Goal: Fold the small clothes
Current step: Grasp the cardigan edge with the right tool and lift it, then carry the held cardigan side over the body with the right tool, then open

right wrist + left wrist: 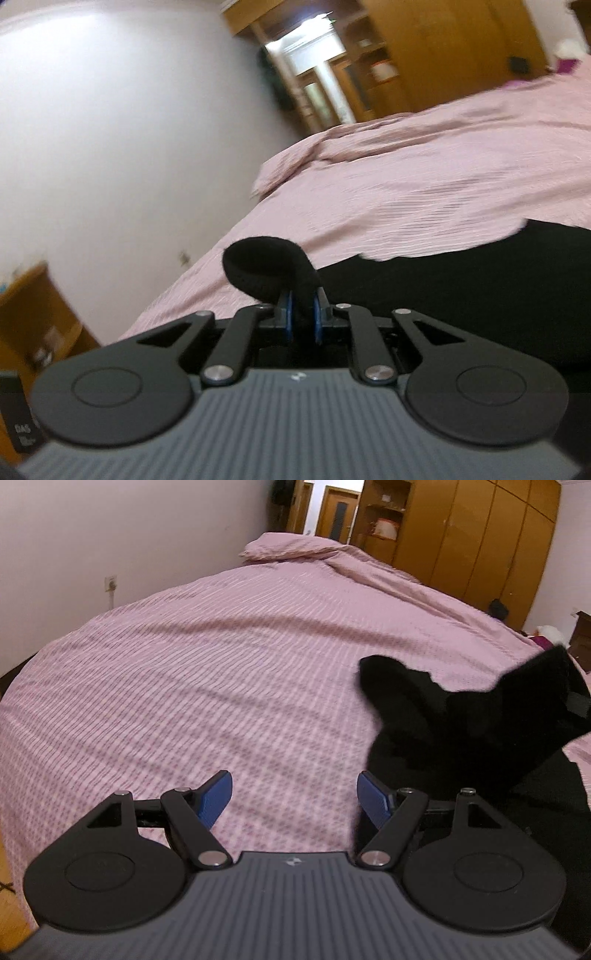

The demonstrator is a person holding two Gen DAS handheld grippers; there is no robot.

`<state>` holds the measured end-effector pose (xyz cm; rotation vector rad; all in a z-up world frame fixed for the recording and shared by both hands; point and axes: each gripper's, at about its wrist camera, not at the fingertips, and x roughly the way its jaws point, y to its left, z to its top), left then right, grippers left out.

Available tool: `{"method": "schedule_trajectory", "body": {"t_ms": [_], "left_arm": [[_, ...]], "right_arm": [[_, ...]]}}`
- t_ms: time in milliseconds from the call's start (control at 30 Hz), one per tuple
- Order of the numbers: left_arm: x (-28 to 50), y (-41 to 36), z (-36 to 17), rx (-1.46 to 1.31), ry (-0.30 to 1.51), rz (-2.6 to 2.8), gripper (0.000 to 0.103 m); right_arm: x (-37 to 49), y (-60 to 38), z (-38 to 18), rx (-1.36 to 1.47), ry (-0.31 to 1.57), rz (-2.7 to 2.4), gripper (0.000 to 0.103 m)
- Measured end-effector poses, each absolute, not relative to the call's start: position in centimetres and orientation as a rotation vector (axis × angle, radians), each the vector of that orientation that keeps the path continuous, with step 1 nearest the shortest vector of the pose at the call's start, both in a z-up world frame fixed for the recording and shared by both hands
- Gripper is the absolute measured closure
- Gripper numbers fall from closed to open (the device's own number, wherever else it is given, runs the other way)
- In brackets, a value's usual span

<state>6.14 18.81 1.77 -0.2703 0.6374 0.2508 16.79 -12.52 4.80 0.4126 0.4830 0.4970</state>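
Hovering over the pink striped bedspread (207, 672), the left hand-held gripper (294, 797) has its blue pads (216, 797) spread wide with nothing between them, only bedding showing in the gap. Just to the right of it in the left wrist view, a black garment (454, 731) lies on the bed, with one rounded part lying out to the left and another part lifted up towards the right edge of the picture. Far behind, a pillow (284, 546) sits at the head of the bed, and a wooden wardrobe (472, 539) stands along the wall to the right. In the right wrist view, a white wall (129, 129) fills the left side. At the middle, the right hand-held gripper (302, 317) is pressed together on an edge of the black garment, pinching it so that a loop of the cloth (266, 266) curls up and over to the left above the pads. The rest of the garment spreads out dark across the bedspread to the right, while this whole view is tilted and blurred.
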Motion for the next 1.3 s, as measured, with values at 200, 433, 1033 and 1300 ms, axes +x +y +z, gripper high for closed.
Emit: {"method": "schedule_trajectory", "body": {"t_ms": [200, 433, 1033, 1300], "left_arm": [[7.2, 17.3, 2.0, -0.245, 0.636, 0.22, 0.024], [8.4, 15.9, 1.4, -0.217, 0.664, 0.209, 0.024], [12.9, 11.7, 2.8, -0.097, 0.605, 0.129, 0.024], [14.5, 10.2, 2.7, -0.033, 0.526, 0.091, 0.025]], "right_arm": [[17.6, -18.4, 2.9, 0.51, 0.487, 0.325, 0.089], [18.2, -23.4, -0.7, 0.577, 0.511, 0.153, 0.089], [19.3, -27.2, -2.1, 0.376, 0.505, 0.105, 0.032], [24.2, -26.5, -4.6, 0.346, 0.604, 0.119, 0.033]]}}
